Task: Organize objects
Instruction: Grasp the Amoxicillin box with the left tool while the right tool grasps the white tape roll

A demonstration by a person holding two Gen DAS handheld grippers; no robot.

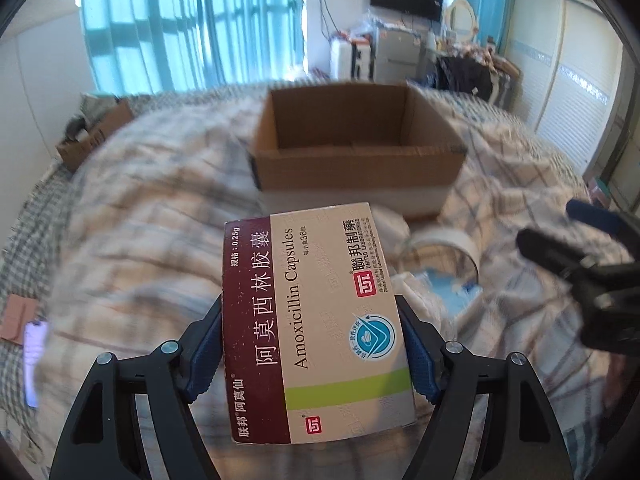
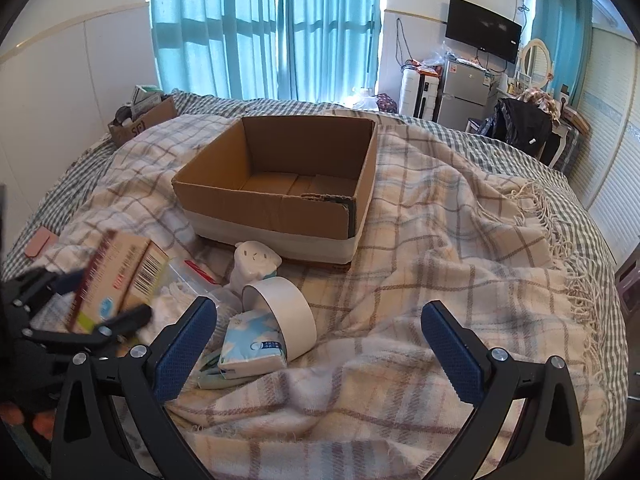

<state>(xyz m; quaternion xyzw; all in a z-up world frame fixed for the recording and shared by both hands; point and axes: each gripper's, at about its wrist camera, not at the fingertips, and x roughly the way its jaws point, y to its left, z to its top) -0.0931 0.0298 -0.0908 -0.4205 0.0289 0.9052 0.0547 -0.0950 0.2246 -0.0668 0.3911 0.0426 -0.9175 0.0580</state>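
My left gripper (image 1: 310, 344) clamps the pill box (image 1: 316, 320) by its long sides, held above the blanket, short of the carton (image 1: 356, 168); it looks light, its thin card crushable, so I squeeze gently. My right gripper (image 2: 320, 344) hangs open, empty

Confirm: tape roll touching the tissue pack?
Touching. The right wrist view shows the tissue pack tucked into the open side of the white tape roll, with no gap between them.

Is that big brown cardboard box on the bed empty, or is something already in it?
As far as it shows, empty: the cardboard box is open-topped, and only its bare floor is visible. The corner behind the near wall is hidden.
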